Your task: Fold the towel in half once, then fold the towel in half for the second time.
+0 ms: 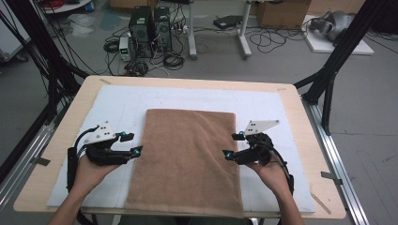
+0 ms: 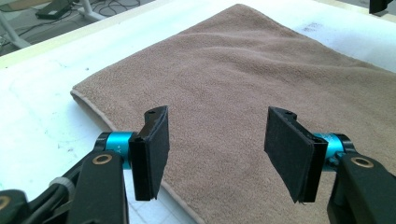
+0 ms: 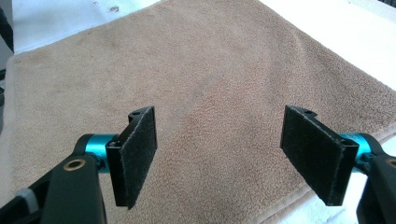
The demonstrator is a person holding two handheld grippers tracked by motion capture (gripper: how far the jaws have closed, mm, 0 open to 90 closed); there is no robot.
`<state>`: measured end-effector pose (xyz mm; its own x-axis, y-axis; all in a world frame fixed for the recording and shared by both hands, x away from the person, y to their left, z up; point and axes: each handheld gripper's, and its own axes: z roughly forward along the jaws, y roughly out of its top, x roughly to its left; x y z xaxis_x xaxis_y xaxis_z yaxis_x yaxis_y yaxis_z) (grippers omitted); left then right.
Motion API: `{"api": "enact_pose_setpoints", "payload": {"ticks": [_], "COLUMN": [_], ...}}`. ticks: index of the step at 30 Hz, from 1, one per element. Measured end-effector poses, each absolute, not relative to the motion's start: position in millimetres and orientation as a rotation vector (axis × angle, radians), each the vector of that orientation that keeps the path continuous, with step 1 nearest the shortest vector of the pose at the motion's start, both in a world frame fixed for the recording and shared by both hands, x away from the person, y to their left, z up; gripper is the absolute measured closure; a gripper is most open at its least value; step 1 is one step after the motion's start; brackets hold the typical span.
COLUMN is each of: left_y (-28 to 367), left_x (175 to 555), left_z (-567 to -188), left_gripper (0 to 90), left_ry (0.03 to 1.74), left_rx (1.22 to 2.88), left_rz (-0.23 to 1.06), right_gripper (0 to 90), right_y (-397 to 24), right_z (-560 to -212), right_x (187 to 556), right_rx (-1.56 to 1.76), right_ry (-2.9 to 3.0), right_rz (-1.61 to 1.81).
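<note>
Towel (image 1: 185, 159) lies centred on mat (image 1: 117, 101) (mat on table (image 1: 291, 101)); left gripper (image 1: 133, 144) at its left edge, right gripper (image 1: 231, 145) at right.

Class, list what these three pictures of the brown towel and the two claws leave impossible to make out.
- Towel: near edge overhangs the table in the high view; length unclear.
- Towel's underside: hidden by the towel itself.
- Left claw and right claw: bodies cut off by bottom edges.

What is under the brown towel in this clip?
The brown towel lies flat on a white mat, which shows around it on the far, left and right sides, on the wooden table. Anything directly beneath the cloth is covered; no bulge shows.
</note>
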<state>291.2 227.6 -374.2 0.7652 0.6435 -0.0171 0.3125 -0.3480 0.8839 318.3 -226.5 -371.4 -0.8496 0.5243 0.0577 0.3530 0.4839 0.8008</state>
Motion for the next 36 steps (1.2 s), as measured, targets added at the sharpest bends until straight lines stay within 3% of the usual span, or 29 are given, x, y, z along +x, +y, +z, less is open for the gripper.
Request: {"api": "enact_pose_setpoints", "payload": {"ticks": [25, 36], "left_y": [221.0, 225.4], "left_x": [326.8, 381.9], "left_z": [-354.9, -353.0], "left_gripper": [40.0, 41.6], "left_ry": [0.740, 0.857], "left_rx": [1.975, 1.937], "left_rz": [0.441, 0.432], "right_gripper": [25.8, 26.1], "right_y": [-233.6, -231.6], "right_z": [-355.2, -333.6], "right_x": [347.2, 390.5], "right_rx": [0.790, 0.808], "right_ry": [2.481, 2.432], "right_rz": [1.275, 1.242]}}
